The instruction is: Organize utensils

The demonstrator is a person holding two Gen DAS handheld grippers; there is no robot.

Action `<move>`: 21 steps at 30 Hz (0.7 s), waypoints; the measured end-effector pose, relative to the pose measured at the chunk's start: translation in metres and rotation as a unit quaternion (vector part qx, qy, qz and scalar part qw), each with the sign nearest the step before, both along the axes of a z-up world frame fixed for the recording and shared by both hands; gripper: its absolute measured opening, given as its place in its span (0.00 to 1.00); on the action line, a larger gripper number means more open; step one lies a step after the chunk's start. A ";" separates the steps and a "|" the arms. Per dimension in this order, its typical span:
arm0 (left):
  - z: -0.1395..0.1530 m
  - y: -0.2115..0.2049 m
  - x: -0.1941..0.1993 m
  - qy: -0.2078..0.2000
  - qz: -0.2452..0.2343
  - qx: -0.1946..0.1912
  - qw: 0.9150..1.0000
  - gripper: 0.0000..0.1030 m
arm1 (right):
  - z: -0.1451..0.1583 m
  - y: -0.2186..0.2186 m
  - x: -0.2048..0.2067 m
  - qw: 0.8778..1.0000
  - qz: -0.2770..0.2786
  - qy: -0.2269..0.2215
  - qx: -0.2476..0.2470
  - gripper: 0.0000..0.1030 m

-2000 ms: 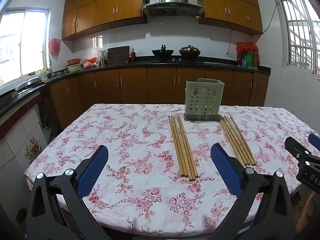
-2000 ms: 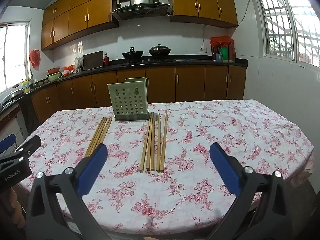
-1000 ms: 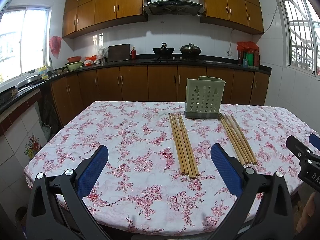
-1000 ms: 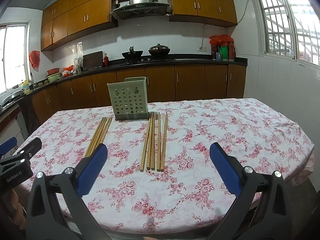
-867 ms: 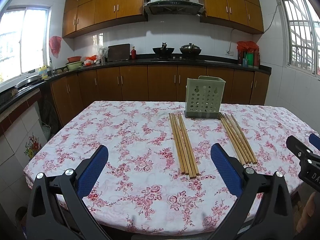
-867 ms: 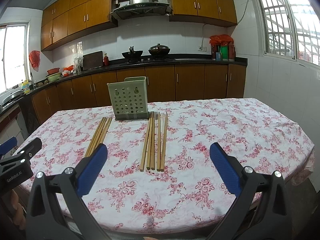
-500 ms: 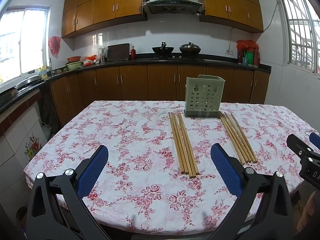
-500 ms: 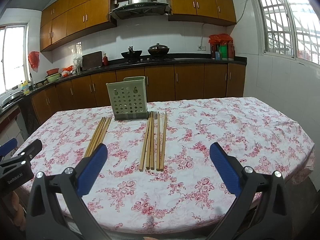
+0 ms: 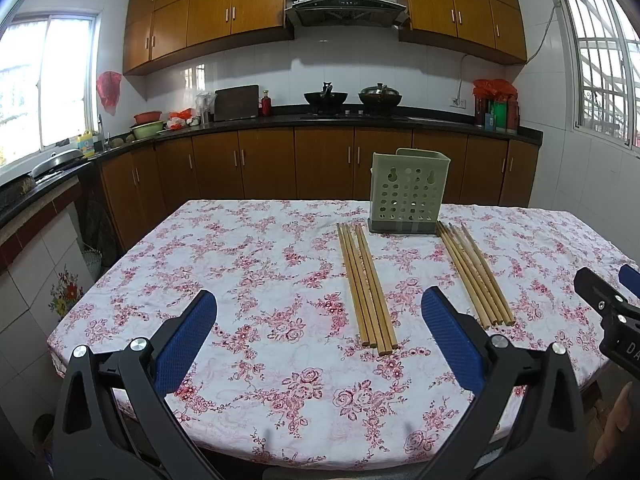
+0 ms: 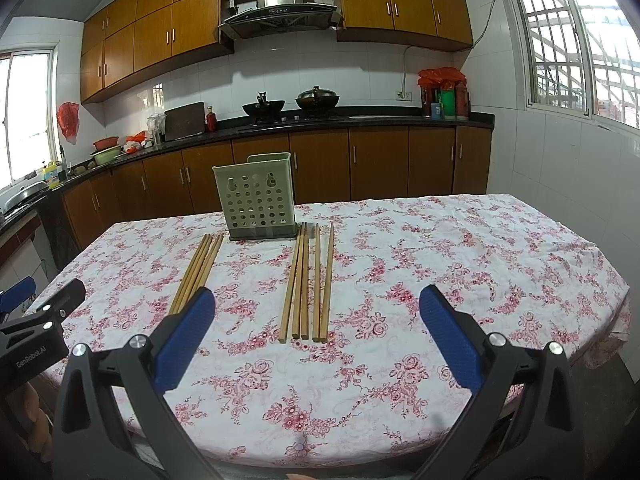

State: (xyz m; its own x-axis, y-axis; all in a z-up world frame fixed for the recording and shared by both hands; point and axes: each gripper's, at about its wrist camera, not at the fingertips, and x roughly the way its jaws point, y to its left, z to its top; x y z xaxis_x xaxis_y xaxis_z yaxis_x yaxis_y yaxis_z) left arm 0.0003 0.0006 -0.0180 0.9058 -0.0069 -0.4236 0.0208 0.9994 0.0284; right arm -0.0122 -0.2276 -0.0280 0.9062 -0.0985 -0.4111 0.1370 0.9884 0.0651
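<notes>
Nothing is organized yet. Two bundles of long bamboo chopsticks lie flat on the table: the left bundle at 12 o'clock of the left gripper, the right bundle at 12 o'clock of the right gripper. The pale green perforated plastic utensil holder stands behind them, seemingly empty. Both grippers are wide open and hold nothing. The pink floral tablecloth covers the table; wooden kitchen cabinets line the wall.

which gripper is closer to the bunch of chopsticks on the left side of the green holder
Left. The left gripper hangs open above the table's near edge, just left of that left bundle. The right gripper is open too, lined up with the right bundle.
</notes>
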 end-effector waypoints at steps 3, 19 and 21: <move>0.000 0.000 0.000 0.001 0.000 0.000 1.000 0.99 | 0.000 0.000 0.000 1.000 0.000 0.000 0.000 0.96; -0.003 0.000 -0.001 0.003 0.001 -0.001 1.000 0.99 | 0.000 0.001 0.000 1.000 0.001 0.001 -0.001 0.96; -0.003 0.000 -0.001 0.004 0.002 -0.001 1.000 0.99 | 0.000 0.001 0.000 1.000 0.002 0.001 -0.001 0.96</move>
